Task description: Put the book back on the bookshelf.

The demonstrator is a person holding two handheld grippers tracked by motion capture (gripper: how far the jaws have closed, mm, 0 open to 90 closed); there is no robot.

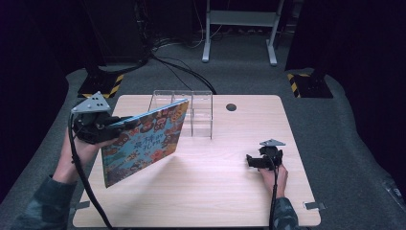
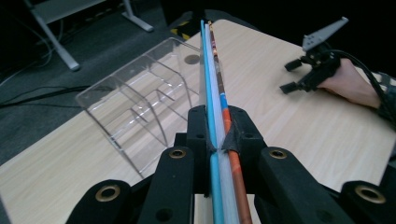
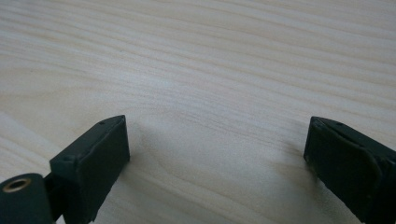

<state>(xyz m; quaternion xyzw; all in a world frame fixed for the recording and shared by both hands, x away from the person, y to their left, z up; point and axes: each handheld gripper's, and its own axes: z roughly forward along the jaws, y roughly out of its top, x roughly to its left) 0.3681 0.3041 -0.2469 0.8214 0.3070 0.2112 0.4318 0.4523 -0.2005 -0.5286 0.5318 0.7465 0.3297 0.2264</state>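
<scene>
A thin picture book with a busy blue and orange cover hangs tilted above the left part of the wooden table. My left gripper is shut on its upper left edge. In the left gripper view the book runs edge-on between the two black jaws, which pinch it. A clear acrylic rack with upright dividers stands at the back of the table, just behind the book's far corner. My right gripper rests low over the table at the right, open, with only bare wood between its jaws.
A round hole sits in the table near its back edge. Beyond the table lie black cables, a grey metal frame and two yellow-and-black striped stand bases. The acrylic rack lies left of the book's edge.
</scene>
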